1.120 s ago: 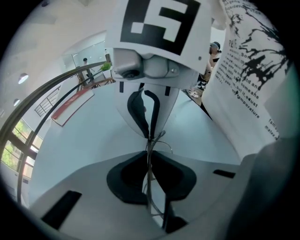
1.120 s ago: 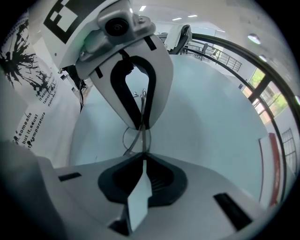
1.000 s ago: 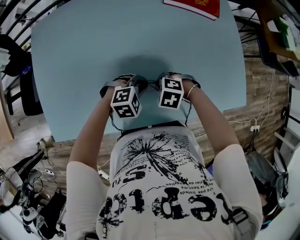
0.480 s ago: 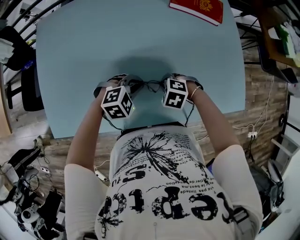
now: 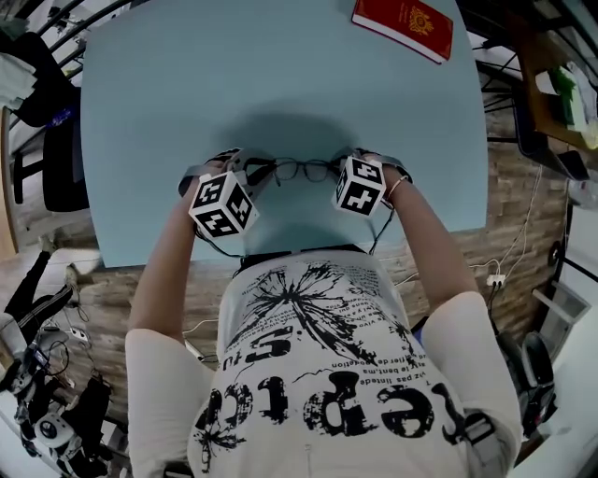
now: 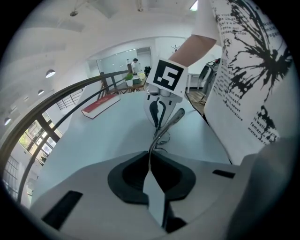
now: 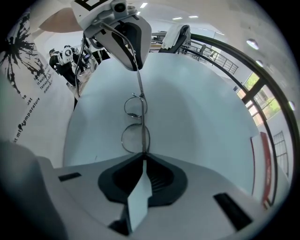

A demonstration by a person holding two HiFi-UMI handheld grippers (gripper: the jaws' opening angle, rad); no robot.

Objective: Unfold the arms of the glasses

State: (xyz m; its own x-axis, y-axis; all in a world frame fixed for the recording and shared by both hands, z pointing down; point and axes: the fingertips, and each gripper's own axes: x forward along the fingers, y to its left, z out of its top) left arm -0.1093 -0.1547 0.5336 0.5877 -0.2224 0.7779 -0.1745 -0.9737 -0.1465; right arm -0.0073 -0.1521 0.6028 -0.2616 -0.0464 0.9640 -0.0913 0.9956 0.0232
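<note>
A pair of thin wire-rimmed glasses (image 5: 302, 170) is seen from above, held over the near part of a light blue desk (image 5: 280, 75), stretched sideways between two hand-held tools. The left tool (image 6: 149, 161) is pressed together on a thin metal arm of the glasses, which rises out of its dark pads. The right tool (image 7: 143, 157) is pinched on the opposite end of the frame, just beside a round lens, and both lenses are seen in line beyond it. Whether the glasses touch the desk cannot be told. A cube with square markers is carried on each tool. A red book (image 5: 404, 26) is lying at the far right corner of the desk, well apart from the glasses.
</note>
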